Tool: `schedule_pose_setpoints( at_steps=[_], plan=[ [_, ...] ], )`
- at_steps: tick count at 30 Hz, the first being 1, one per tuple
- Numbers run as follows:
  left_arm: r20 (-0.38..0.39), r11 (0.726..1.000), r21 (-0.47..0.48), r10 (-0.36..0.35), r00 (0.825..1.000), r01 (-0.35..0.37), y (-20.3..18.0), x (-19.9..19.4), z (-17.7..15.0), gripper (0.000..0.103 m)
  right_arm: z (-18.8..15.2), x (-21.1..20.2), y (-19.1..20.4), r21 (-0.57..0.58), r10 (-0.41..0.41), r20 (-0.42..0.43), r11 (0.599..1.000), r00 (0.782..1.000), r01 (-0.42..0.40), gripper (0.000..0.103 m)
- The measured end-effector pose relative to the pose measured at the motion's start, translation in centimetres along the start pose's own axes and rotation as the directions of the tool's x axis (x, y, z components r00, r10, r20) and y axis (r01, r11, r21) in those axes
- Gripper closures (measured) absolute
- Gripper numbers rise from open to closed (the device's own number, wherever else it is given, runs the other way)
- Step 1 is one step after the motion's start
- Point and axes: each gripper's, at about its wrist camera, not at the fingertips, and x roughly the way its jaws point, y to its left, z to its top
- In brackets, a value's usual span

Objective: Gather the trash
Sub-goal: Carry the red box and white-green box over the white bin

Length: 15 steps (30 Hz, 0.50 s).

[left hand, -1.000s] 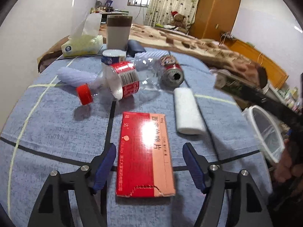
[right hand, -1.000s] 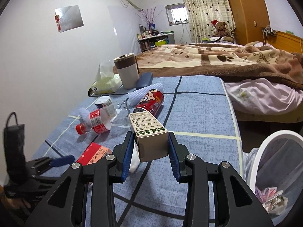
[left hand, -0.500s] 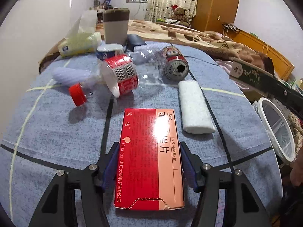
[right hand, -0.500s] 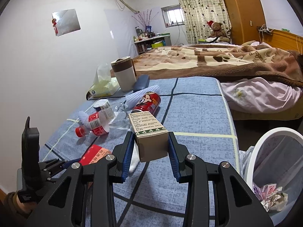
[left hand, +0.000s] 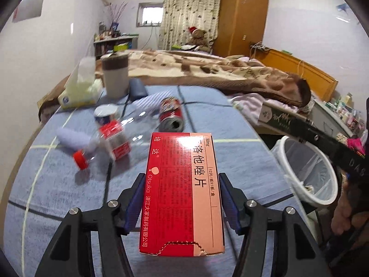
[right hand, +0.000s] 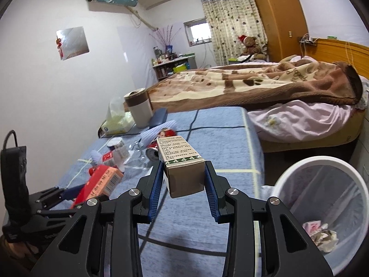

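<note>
My left gripper is shut on a red and pink medicine box and holds it lifted above the blue table cloth. The box also shows in the right wrist view. My right gripper is shut on a brown carton with a green and white label, held in the air left of the white trash bin. The bin stands beside the table's right edge with crumpled paper in it.
On the table lie a clear bottle with a red cap, a red can, a small white cup, a lilac ribbed piece, a tissue box, a grey tumbler and a dark case. A bed stands behind.
My left gripper closed on the red box and lifted it off the cloth, tilting the view up. My right gripper kept hold of the brown carton and moved slightly toward the bin.
</note>
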Motion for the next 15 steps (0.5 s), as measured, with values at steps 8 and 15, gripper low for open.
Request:
schedule_pose_setpoints(
  at_steps=[8,15],
  plan=[
    [0.036,0.995,0.072,-0.068,0.997,0.065,-4.8,-0.5,1.5,0.042,0.1,-2.3,-2.7,0.043,-0.102,0.042,0.994,0.994,0.100,0.066],
    [0.044,0.983,0.129,-0.135,0.990,0.128,-9.3,-0.2,2.4,0.042,-0.2,-4.6,-5.4,0.082,-0.208,0.067,0.976,0.976,0.203,0.066]
  ],
)
